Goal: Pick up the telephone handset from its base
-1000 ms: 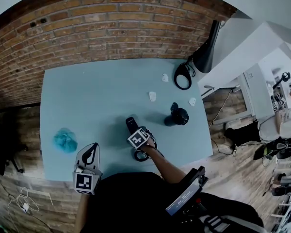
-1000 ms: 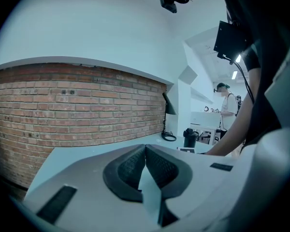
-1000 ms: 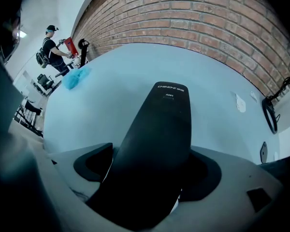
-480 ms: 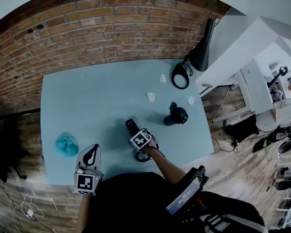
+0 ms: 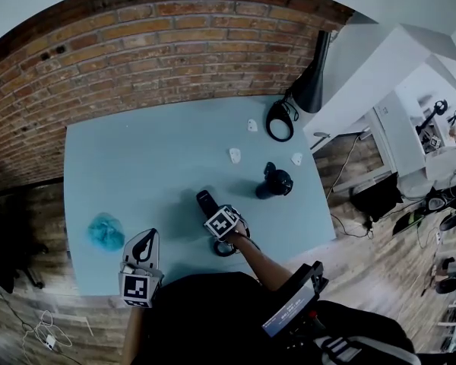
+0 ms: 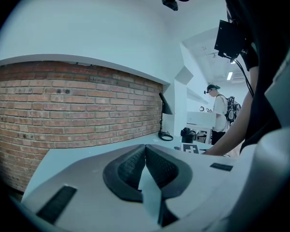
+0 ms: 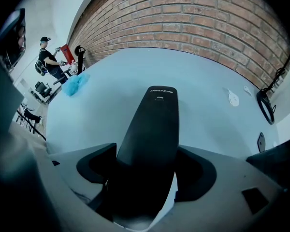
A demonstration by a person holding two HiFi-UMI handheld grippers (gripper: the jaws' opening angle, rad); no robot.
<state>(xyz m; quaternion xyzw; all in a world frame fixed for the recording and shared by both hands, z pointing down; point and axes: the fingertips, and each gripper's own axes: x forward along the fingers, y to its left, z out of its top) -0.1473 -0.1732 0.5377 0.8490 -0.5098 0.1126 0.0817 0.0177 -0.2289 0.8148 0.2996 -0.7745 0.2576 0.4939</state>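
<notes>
The black telephone handset [image 5: 205, 202] lies on the pale blue table [image 5: 137, 158], its near end over its dark base [image 5: 225, 245]. My right gripper [image 5: 214, 214] points steeply down over it. In the right gripper view the handset [image 7: 154, 124] runs away between the jaws of the right gripper [image 7: 147, 167]. Those jaws are closing around it, and a thin light gap still shows beside the right pad. My left gripper [image 5: 144, 239] hovers at the table's near edge. In its own view the left gripper [image 6: 145, 148] has its tips together and holds nothing.
A blue crumpled cloth [image 5: 105, 231] lies near the left front corner. A black round object [image 5: 276, 182] stands right of the handset. At the back right are a coiled cable [image 5: 279, 120] and a black lamp [image 5: 313, 74]. Small white bits [image 5: 235, 156] dot the middle. Behind runs a brick wall [image 5: 175, 44].
</notes>
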